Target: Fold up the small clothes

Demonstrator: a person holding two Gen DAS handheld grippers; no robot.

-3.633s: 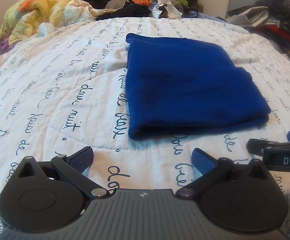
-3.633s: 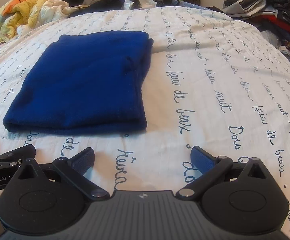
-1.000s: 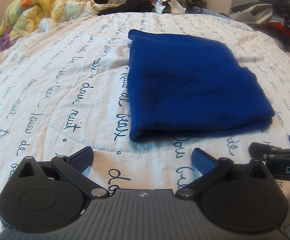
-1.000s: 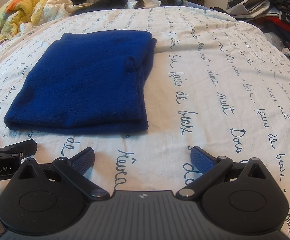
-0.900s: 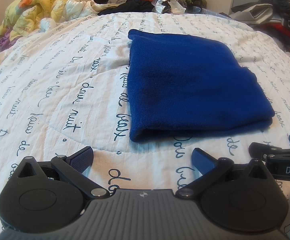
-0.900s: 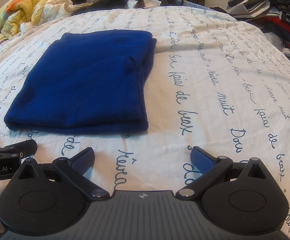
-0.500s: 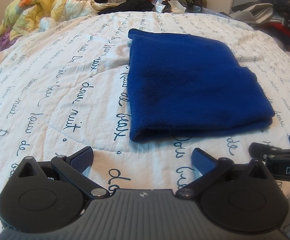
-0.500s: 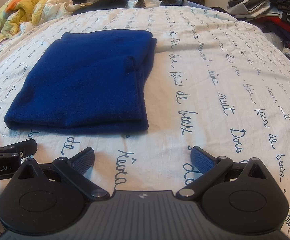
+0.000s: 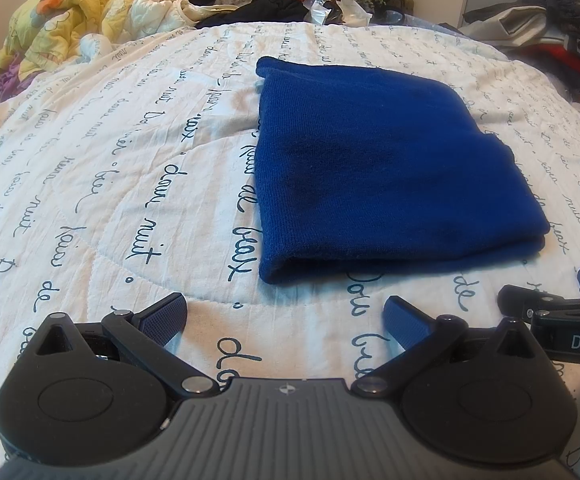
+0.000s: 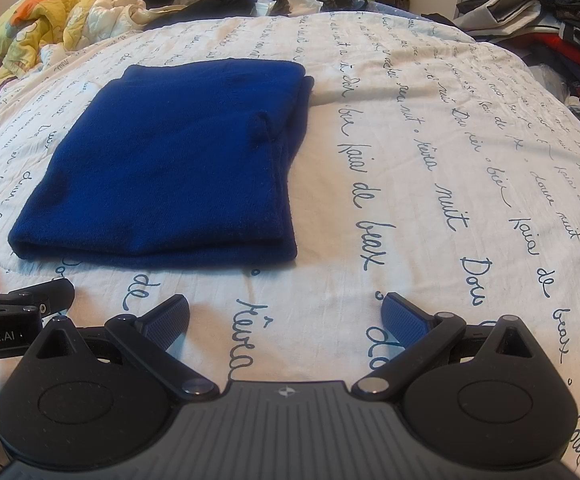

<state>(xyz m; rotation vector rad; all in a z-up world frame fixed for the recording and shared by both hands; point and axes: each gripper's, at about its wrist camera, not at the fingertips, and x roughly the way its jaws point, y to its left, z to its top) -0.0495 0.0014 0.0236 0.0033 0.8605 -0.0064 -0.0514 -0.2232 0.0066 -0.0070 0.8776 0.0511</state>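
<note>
Left wrist view: I've got both tongs, left tongs (image 9: 285,312) and right tongs (image 10: 286,312), spread wide, with the folded blue garment (image 9: 386,160) at 12 o'clock on the bed (image 9: 130,184).

— How does the left gripper (image 9: 284,312) stand?
— Fingers spread wide, nothing between them, held low and level.
— And the right gripper (image 10: 286,312)?
— The same: fingers wide apart, nothing held. The two sit side by side, close together.
</note>
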